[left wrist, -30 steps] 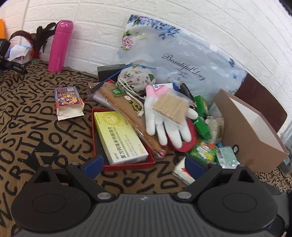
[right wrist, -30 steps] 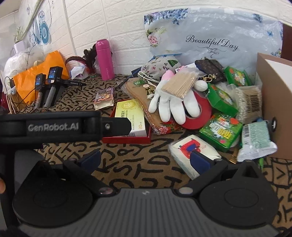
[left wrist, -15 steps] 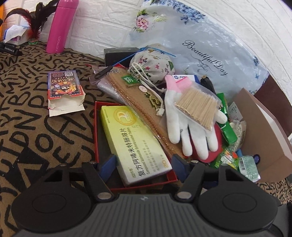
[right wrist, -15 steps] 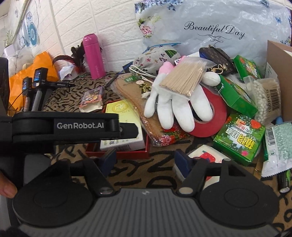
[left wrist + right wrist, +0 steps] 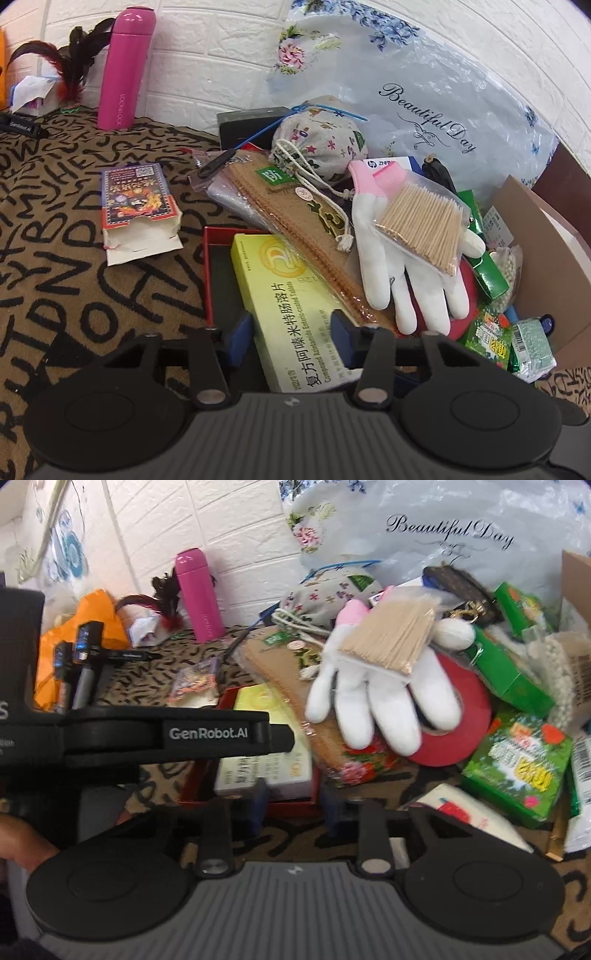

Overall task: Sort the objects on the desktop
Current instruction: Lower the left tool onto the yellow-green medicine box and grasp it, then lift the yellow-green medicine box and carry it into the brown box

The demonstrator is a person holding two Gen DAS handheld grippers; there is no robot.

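A yellow medicine box point(image 5: 291, 310) lies in a shallow red tray point(image 5: 209, 273). My left gripper point(image 5: 291, 328) has its blue fingertips point(image 5: 242, 328) against both long sides of the box, shut on it. A white and pink glove point(image 5: 402, 266) with a bag of toothpicks point(image 5: 424, 225) on it lies to the right, over a red tape roll point(image 5: 458, 723). My right gripper point(image 5: 291, 799) hovers at the tray's near edge point(image 5: 288, 806), its jaws narrowed with nothing between them. The box also shows there point(image 5: 266, 771), partly hidden by the left gripper's body point(image 5: 166, 734).
A pink bottle point(image 5: 125, 66) stands at the wall. A card pack point(image 5: 138, 206) lies left of the tray. A floral pouch point(image 5: 317, 144), green packets point(image 5: 517, 768), a tissue pack point(image 5: 461, 816) and a cardboard box point(image 5: 546, 258) crowd the right.
My left gripper moved forward over the tray and closed its fingers onto the yellow box. My right gripper moved forward and left toward the tray and narrowed its jaws.
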